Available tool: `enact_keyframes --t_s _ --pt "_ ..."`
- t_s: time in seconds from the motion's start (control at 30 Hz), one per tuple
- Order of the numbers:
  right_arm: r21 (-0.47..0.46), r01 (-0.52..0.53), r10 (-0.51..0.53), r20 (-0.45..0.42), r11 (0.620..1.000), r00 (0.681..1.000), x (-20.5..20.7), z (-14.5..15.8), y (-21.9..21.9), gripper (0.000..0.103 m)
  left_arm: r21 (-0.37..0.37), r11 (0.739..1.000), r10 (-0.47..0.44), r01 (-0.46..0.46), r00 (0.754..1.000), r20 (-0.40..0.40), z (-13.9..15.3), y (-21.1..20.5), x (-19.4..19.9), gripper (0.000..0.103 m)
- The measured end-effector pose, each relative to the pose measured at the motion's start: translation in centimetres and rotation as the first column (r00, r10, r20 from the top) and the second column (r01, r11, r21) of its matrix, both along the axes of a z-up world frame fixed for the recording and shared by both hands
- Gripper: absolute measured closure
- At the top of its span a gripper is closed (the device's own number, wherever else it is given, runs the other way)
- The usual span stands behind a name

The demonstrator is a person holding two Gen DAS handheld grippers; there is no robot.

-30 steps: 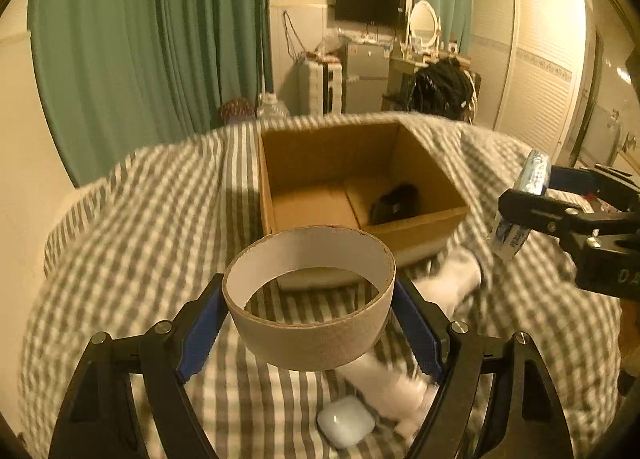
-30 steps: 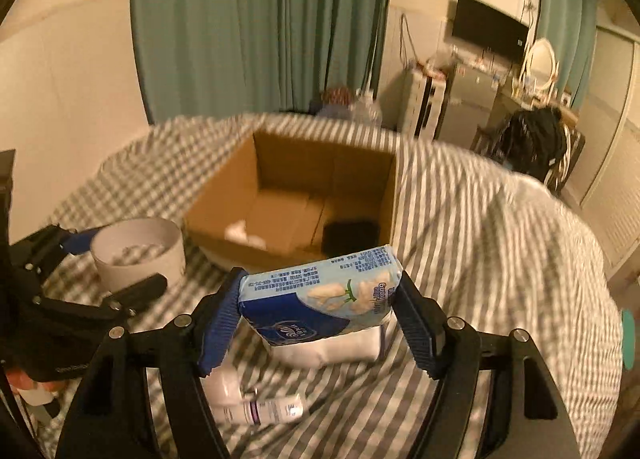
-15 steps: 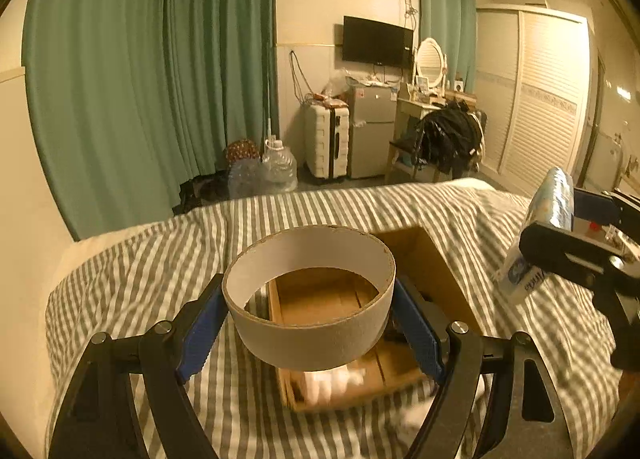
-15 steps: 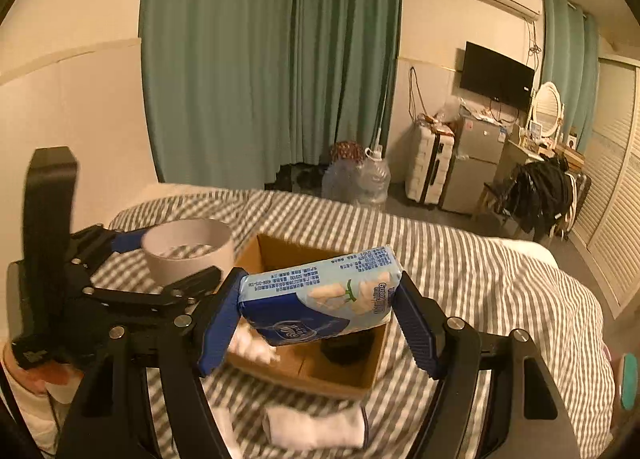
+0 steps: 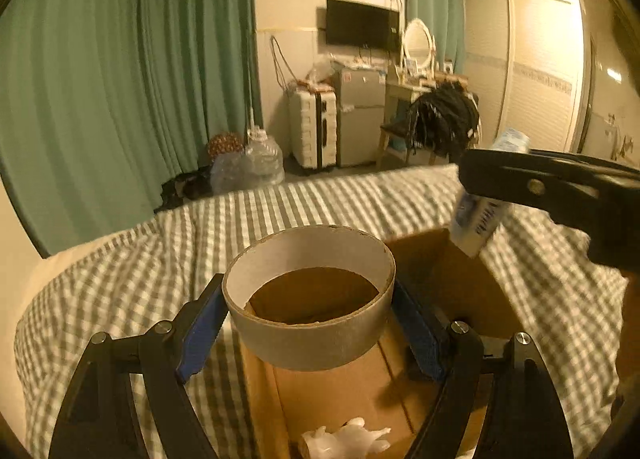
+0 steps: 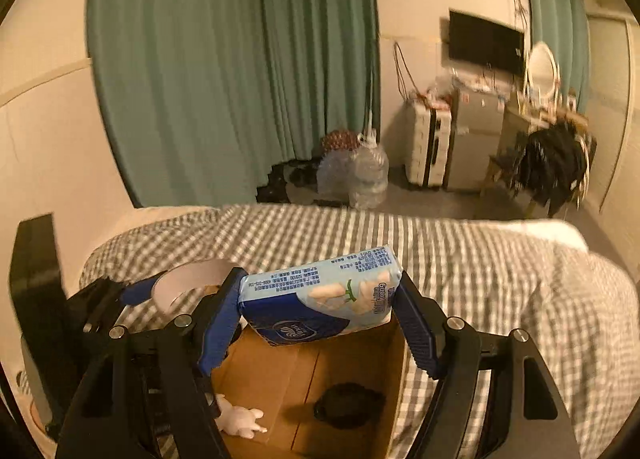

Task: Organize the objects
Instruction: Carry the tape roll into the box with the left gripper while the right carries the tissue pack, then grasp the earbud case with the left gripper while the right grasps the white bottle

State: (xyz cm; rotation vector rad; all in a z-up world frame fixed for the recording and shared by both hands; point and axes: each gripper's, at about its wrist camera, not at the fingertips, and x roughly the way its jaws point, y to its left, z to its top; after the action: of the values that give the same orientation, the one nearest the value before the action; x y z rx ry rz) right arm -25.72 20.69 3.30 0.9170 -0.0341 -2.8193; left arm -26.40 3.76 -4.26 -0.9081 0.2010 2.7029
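Observation:
My left gripper [image 5: 308,323] is shut on a cardboard tape ring [image 5: 308,339] and holds it above the left part of an open cardboard box [image 5: 452,279]. My right gripper [image 6: 320,319] is shut on a blue tissue pack [image 6: 320,299] and holds it above the same box [image 6: 304,375]. The tissue pack also shows in the left wrist view [image 5: 478,219], and the ring in the right wrist view [image 6: 188,279]. Inside the box lie a small white figure [image 6: 240,421] and a black object [image 6: 348,405].
The box sits on a bed with a grey checked cover [image 6: 500,279]. Beyond the bed are green curtains [image 5: 140,79], water jugs [image 6: 360,175], a suitcase [image 5: 312,131] and a chair with dark clothes [image 5: 440,123].
Both grippers have moved forward and now hang over the box, each still holding its object. The socks and white case on the bed have left the views.

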Motion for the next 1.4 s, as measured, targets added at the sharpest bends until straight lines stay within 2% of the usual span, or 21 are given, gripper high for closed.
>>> enact_keyframes --t_s 0.1,0.23,0.47,0.53,0.57,0.6,0.8,1.03,1.13,1.27,1.4 --pt "-0.009 0.008 -0.007 0.066 1.000 0.998 -1.7 -2.9 0.5 0.031 -0.031 0.999 -0.012 0.012 1.000 0.022 -1.5 0.6 -0.5 0.020" --pt "-0.032 0.023 -0.018 0.138 0.999 0.990 -3.1 -5.5 1.5 0.031 -0.023 0.999 -0.033 0.035 0.998 0.057 -2.6 0.9 -0.5 0.020" --pt "-0.077 0.033 -0.021 0.151 0.996 0.988 -3.1 -6.9 2.3 0.026 -0.037 0.998 -0.045 0.047 0.996 0.071 -3.1 1.8 -0.2 0.019" --pt "-0.092 0.045 -0.033 0.123 0.995 0.992 -3.1 -6.5 2.6 0.010 -0.030 0.998 -0.048 0.050 0.996 0.075 -3.1 1.7 -0.3 0.016" --pt "-0.096 0.054 -0.043 0.113 0.994 0.993 -2.9 -6.3 2.7 0.009 -0.029 0.998 -0.047 0.049 0.996 0.072 -3.0 1.6 -0.2 0.012" --pt "-0.104 0.062 -0.051 0.102 0.993 0.993 -2.6 -5.9 2.9 0.009 -0.029 0.999 -0.041 0.043 0.997 0.064 -2.9 1.8 -0.1 0.004" --pt "-0.155 0.079 -0.071 0.059 0.985 0.996 0.0 -2.9 4.2 0.009 0.002 1.000 -0.024 0.024 0.999 0.031 -0.9 1.1 2.1 0.003" --pt "-0.086 0.068 -0.069 -0.016 0.994 0.997 6.5 1.5 3.7 0.009 -0.014 0.999 0.030 -0.031 0.999 -0.021 2.5 -0.4 6.0 0.003" --pt "-0.048 0.057 -0.058 -0.023 0.997 0.998 9.4 2.5 3.1 0.009 -0.018 0.998 0.058 -0.058 0.998 -0.023 3.2 -1.3 8.0 0.003" --pt "-0.004 0.032 -0.032 -0.009 0.999 0.999 13.0 2.1 1.9 0.009 0.002 0.995 0.096 -0.096 0.995 -0.009 3.4 -2.6 10.7 0.003" --pt "0.042 0.031 -0.031 0.014 0.999 0.999 16.0 0.5 1.0 0.009 0.002 0.991 0.137 -0.137 0.991 -0.001 2.4 -3.8 13.7 0.003"
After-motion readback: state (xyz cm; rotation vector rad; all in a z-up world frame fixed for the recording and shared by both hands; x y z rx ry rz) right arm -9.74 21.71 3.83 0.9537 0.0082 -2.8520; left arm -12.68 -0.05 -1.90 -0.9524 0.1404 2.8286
